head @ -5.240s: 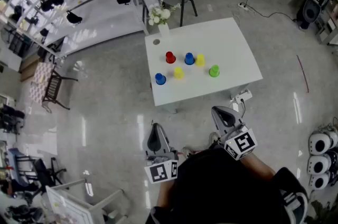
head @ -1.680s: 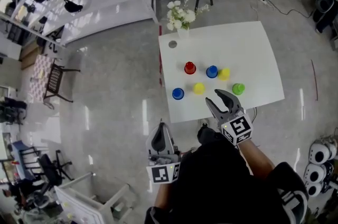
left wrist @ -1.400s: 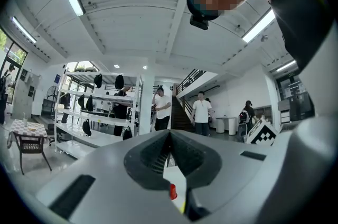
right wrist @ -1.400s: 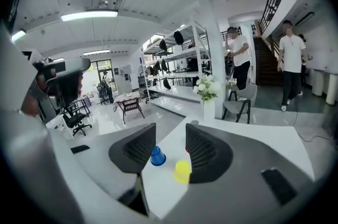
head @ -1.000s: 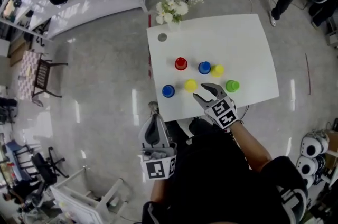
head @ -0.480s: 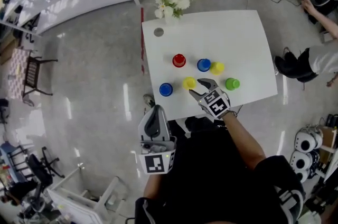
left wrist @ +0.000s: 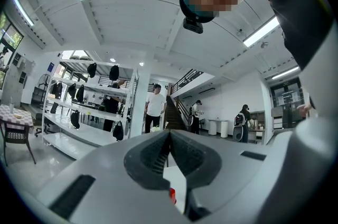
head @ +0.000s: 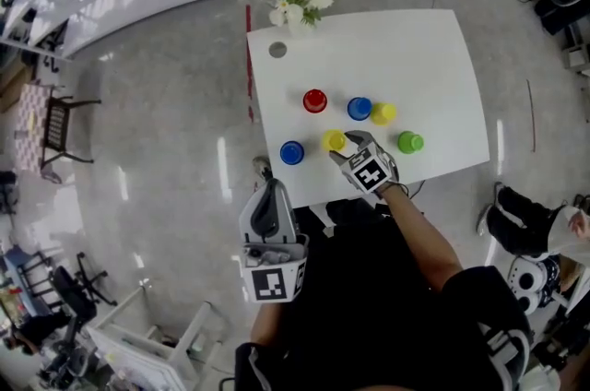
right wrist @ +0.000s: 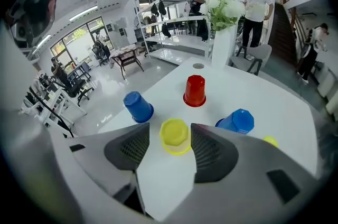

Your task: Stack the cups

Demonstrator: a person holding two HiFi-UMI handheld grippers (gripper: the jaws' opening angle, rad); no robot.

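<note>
The right gripper [head: 345, 148] is hovering, jaws just opened wide around the untouched upside-down yellow plastic cup [right wrist: 175, 137], needing to squeeze next.

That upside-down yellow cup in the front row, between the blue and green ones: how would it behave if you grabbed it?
The yellow cup looks like thin plastic, so probably light and liable to flex under a hard squeeze. Standing mouth-down on its wider rim, it seems unlikely to tip, though it might slide on the smooth white table if nudged.
</note>
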